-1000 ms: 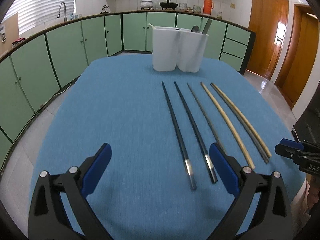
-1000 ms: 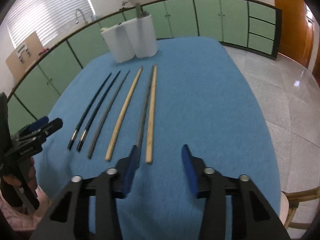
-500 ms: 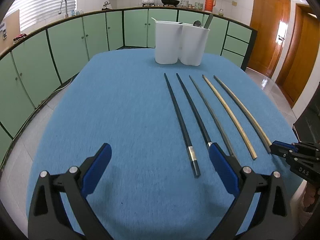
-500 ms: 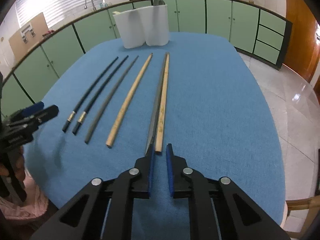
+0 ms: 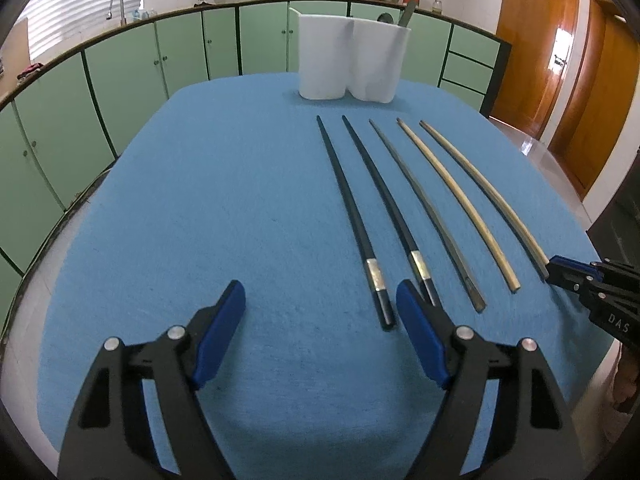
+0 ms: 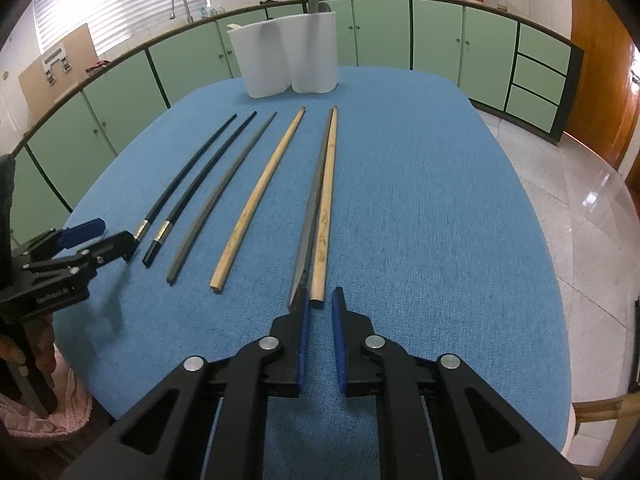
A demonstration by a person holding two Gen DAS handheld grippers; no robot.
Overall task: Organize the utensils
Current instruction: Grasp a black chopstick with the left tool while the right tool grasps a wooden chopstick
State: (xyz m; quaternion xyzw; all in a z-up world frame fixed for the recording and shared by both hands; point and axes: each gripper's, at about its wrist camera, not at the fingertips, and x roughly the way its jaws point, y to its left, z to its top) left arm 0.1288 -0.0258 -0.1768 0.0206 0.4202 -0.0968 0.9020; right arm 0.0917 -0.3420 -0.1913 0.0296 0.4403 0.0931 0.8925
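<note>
Surface [image 5: 200, 220]: covered in blue cloth, ringed by green cabinets [image 5: 120, 92].
Holder [image 5: 352, 64]: white, two compartments, stands upright at the far edge of the surface; holds dark utensil handles [image 5: 406, 12] in one compartment.
Black chopsticks [image 5: 350, 204]: two, silver-banded, lie side by side without touching, thick ends toward the near edge, tips toward the holder.
Grey chopstick [image 5: 424, 208]: lies alone just beside the black two, along the same line.
Wooden chopstick [image 5: 460, 200]: pale, lies alone next in the row, apart from its neighbours.
Outer pair [image 6: 325, 184]: one grey and one wooden chopstick, touch along their length, last in the row.
Left claw [image 5: 319, 288]: closing but still wide; hovers at the near edge over the thick ends of the black chopsticks, one end showing between the fingers, pads pressing on nothing.
Right claw [image 6: 322, 296]: drawn almost closed, a narrow slit left; tips sit at the near ends of the outer pair; cannot tell whether either stick is pinched.
</note>
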